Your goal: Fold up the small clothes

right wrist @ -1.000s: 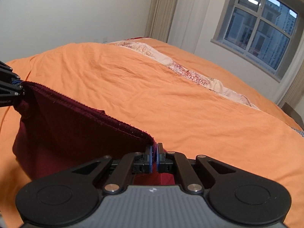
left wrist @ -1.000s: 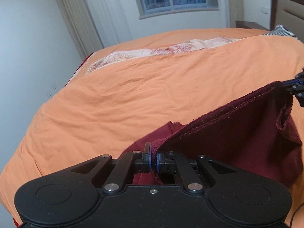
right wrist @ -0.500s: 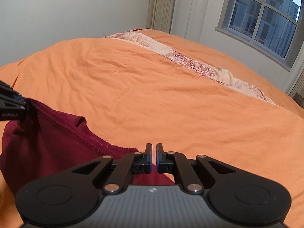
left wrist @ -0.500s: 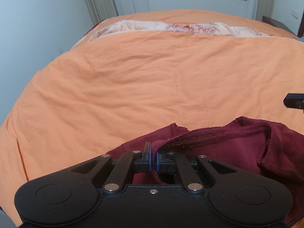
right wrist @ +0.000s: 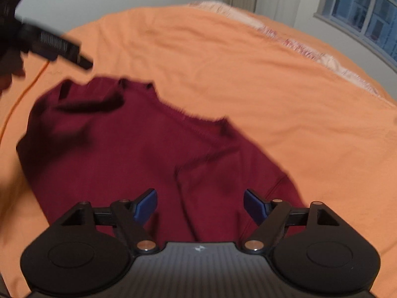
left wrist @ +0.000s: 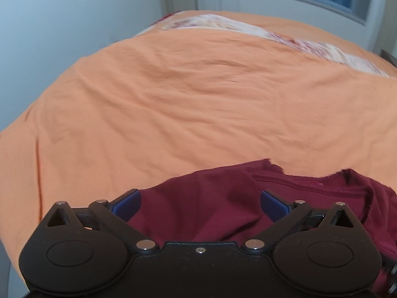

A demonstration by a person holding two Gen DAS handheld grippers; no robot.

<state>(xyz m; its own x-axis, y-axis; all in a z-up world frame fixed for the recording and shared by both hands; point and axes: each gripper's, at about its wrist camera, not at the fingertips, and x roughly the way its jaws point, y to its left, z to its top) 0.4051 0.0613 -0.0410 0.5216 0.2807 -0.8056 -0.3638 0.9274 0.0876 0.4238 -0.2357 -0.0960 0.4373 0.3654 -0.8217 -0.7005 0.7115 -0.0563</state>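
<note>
In the left wrist view, the left claw (left wrist: 199, 204) stands with its two blue-padded fingers (left wrist: 126, 203) wide apart and nothing between them. Directly under and just beyond that gap lies the maroon garment (left wrist: 223, 198), spread on the orange bed cover (left wrist: 186, 104) and running off to the right; its rough far edge lies a little past the fingertips.

In the right wrist view, the right claw (right wrist: 200, 204) is likewise spread wide and grips nothing. The same maroon garment (right wrist: 124, 154) lies below and beyond it, reaching far and to the left, creased, with seams showing; the picture is blurred. Above the garment's far left corner hangs the left claw (right wrist: 62, 47), seen from the side, apart from the cloth. Farther off, a pale patterned strip of bedding (left wrist: 310, 47) crosses the bed, and a window (right wrist: 367, 17) sits in the far wall.
</note>
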